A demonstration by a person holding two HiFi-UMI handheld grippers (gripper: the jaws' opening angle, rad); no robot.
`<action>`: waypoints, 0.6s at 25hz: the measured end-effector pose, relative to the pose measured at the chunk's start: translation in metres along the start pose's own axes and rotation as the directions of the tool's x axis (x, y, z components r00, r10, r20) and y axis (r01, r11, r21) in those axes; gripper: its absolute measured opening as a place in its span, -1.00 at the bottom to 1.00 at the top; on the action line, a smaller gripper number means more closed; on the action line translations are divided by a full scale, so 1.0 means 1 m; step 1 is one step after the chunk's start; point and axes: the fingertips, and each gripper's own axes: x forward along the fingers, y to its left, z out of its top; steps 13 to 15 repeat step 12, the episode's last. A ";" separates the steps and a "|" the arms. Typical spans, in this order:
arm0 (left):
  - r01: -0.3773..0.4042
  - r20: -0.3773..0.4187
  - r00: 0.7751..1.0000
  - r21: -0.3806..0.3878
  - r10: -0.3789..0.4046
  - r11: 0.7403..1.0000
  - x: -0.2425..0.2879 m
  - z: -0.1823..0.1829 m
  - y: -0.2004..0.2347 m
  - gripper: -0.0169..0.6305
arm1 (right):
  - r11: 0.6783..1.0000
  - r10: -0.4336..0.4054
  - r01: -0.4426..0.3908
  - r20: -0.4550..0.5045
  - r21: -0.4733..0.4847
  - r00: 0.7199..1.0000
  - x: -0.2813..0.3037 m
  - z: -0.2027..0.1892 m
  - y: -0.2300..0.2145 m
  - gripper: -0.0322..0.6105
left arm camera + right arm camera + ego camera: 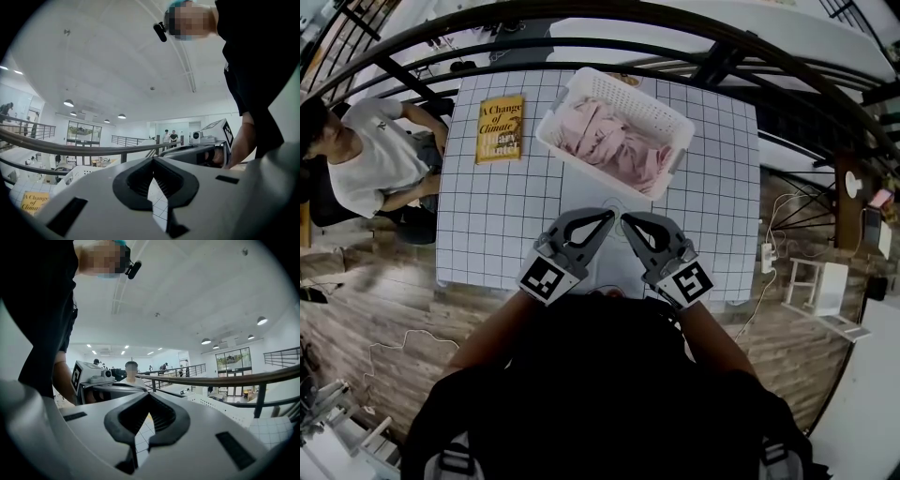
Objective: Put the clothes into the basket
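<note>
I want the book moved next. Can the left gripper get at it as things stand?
Probably yes. The book lies flat on the table, apart from the basket, with only bare cloth between it and the left gripper. Its jaws are shut and empty, so they would need opening first.

basket (74,175): mostly hidden | book (35,202): partly hidden | seated person (370,155): edge-cut
</note>
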 end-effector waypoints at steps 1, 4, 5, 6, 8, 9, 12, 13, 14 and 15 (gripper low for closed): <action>0.001 0.001 1.000 0.001 -0.001 1.000 0.000 0.002 -0.003 -0.94 | 1.000 0.000 0.000 0.000 -0.007 1.000 -0.002 0.002 0.002 -0.85; 0.004 0.000 1.000 0.002 -0.004 1.000 -0.002 0.004 -0.007 -0.94 | 1.000 -0.002 0.002 -0.004 -0.015 1.000 -0.005 0.004 0.007 -0.85; 0.005 -0.002 1.000 0.001 -0.005 1.000 -0.003 0.003 -0.008 -0.94 | 1.000 -0.004 0.003 -0.006 -0.016 1.000 -0.005 0.004 0.007 -0.85; 0.005 -0.004 1.000 0.000 -0.005 1.000 -0.003 0.002 -0.008 -0.94 | 1.000 -0.005 0.005 -0.005 -0.015 1.000 -0.005 0.003 0.007 -0.85; 0.006 -0.006 1.000 -0.003 -0.006 1.000 -0.004 0.002 -0.008 -0.94 | 1.000 -0.006 0.006 -0.001 -0.014 1.000 -0.005 0.004 0.007 -0.85; 0.007 -0.007 1.000 -0.001 -0.007 1.000 -0.004 0.002 -0.009 -0.94 | 1.000 -0.006 0.006 -0.001 -0.014 1.000 -0.005 0.004 0.007 -0.85; 0.007 -0.009 1.000 0.006 -0.007 1.000 -0.005 0.001 -0.010 -0.94 | 1.000 -0.003 0.003 -0.003 -0.017 1.000 -0.005 0.003 0.007 -0.85; 0.007 -0.009 1.000 0.006 -0.007 1.000 -0.005 0.001 -0.010 -0.94 | 1.000 -0.003 0.003 -0.003 -0.017 1.000 -0.005 0.003 0.007 -0.85; 0.007 -0.009 1.000 0.006 -0.007 1.000 -0.005 0.001 -0.010 -0.94 | 1.000 -0.003 0.003 -0.003 -0.017 1.000 -0.005 0.003 0.007 -0.85; 0.007 -0.009 1.000 0.006 -0.007 1.000 -0.005 0.001 -0.010 -0.94 | 1.000 -0.003 0.003 -0.003 -0.017 1.000 -0.005 0.003 0.007 -0.85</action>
